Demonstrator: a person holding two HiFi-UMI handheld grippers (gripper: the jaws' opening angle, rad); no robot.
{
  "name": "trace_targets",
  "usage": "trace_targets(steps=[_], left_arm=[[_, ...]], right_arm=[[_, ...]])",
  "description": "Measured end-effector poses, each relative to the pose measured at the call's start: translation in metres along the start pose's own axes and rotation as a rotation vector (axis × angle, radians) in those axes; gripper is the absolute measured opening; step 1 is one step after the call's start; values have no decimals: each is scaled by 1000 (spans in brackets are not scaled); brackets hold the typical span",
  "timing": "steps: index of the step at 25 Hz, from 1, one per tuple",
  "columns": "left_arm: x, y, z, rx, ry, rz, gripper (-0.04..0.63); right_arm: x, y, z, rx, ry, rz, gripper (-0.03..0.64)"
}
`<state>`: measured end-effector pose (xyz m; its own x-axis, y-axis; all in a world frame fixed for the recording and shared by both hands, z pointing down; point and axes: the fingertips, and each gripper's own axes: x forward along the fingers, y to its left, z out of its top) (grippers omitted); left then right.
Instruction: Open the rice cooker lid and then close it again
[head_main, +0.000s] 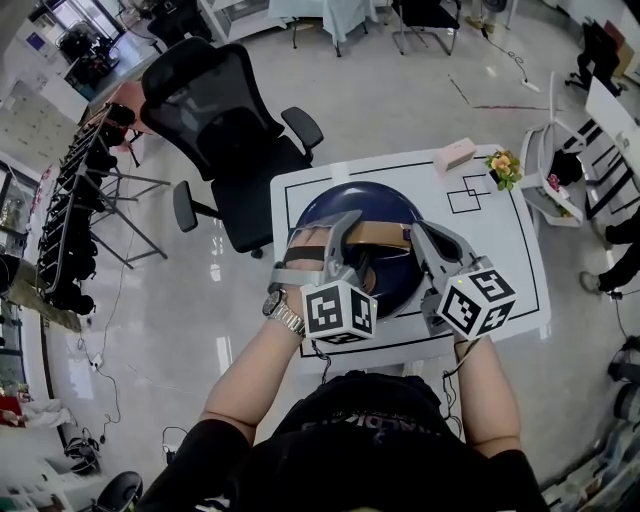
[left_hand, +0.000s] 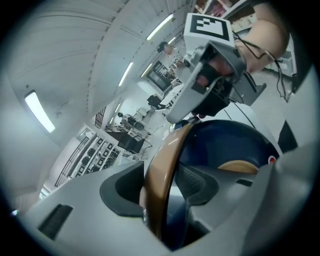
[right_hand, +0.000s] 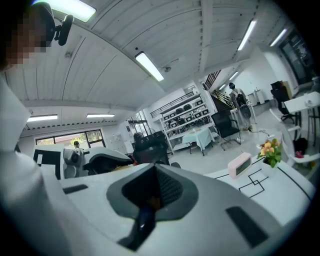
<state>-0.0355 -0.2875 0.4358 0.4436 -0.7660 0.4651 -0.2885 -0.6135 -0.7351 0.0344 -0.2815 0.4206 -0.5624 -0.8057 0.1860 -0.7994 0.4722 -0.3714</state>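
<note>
White table (head_main: 300, 195) with black line markings; the dark blue rice cooker (head_main: 352, 203) is set at its middle, lid down. In the head view the left gripper (head_main: 325, 230) and right gripper (head_main: 420, 232) are seen at opposite ends of the cooker's tan handle (head_main: 378, 234). Only the left gripper view resolves that grip: the handle is bracketed by parted jaws, with a gap left at one pad. In the right gripper view the jaws are pressed together. A pink clock (right_hand: 239, 165) and flowers (right_hand: 270, 150) are noted beyond the cooker.
</note>
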Motion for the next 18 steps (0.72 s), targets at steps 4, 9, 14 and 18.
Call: trace_targets(steps=[4, 9, 14, 18], left_arm=[[1, 0, 0, 67, 7, 4, 176], [3, -1, -1, 168, 25, 46, 149], [3, 1, -2, 181, 31, 50, 146], [5, -1, -1, 172, 26, 50, 144]], right_arm=[[0, 0, 1, 15, -13, -15, 2], [0, -1, 0, 25, -25, -32, 2], [1, -1, 0, 29, -35, -50, 2], [0, -3, -1, 11, -29, -64, 2]])
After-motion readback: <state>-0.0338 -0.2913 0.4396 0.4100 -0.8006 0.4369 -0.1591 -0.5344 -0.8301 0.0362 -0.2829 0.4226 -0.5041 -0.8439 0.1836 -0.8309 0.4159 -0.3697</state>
